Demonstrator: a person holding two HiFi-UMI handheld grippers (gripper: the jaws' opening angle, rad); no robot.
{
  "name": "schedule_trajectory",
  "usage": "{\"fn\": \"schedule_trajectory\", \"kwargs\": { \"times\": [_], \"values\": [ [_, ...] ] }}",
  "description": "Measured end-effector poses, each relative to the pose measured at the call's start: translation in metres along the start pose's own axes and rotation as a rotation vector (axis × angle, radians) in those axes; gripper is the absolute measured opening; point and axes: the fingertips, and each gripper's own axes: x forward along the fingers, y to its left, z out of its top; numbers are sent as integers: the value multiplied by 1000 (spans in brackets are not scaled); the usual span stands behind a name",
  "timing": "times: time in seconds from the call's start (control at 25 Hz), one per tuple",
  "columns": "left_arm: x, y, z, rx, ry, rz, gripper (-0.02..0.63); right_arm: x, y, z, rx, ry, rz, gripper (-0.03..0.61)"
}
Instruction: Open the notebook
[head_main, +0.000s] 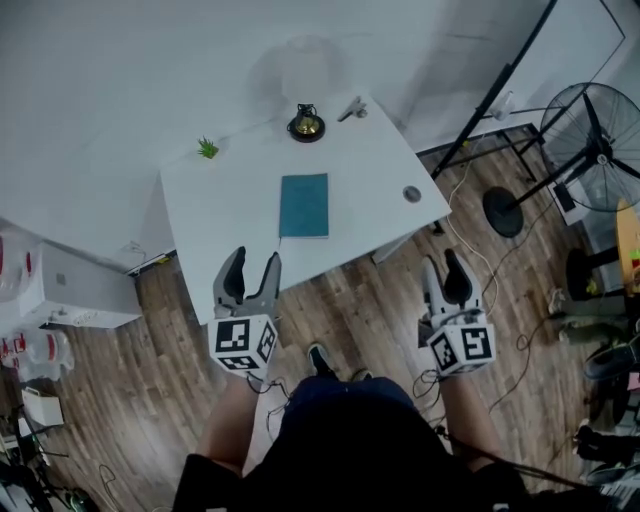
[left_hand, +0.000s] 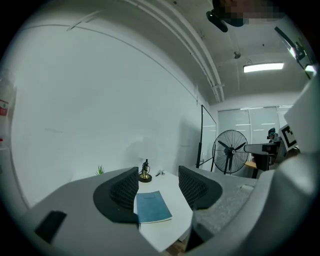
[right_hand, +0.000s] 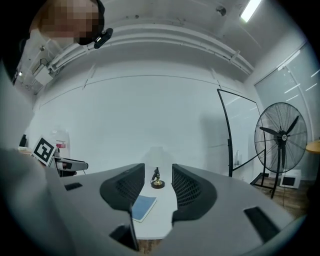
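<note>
The thin, flat teal notebook (head_main: 304, 205) lies shut in the middle of the white table (head_main: 220, 200), well apart from the left gripper (head_main: 254, 262) and right gripper (head_main: 441, 262), both wide open and empty; it looks light and bendy, so I would lift its cover by a corner.

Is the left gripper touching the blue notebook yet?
Apart. The head view shows a strip of bare white table between the left gripper and the notebook. In the left gripper view, its jaws are open and empty, with the notebook lying farther off.
</note>
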Motion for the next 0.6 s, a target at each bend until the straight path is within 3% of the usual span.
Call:
{"fn": "schedule_trajectory", "kwargs": {
  "times": [0.16, 0.36, 0.6],
  "values": [
    [4, 16, -5, 19, 16, 10, 247, 19, 5, 2, 20, 5, 14, 172],
    [16, 20, -24, -24, 63, 9, 239, 36, -5, -6, 55, 13, 27, 153],
    [35, 16, -40, 75, 135, 26, 230, 77, -11, -21, 98, 19, 106, 143]
  ]
}}
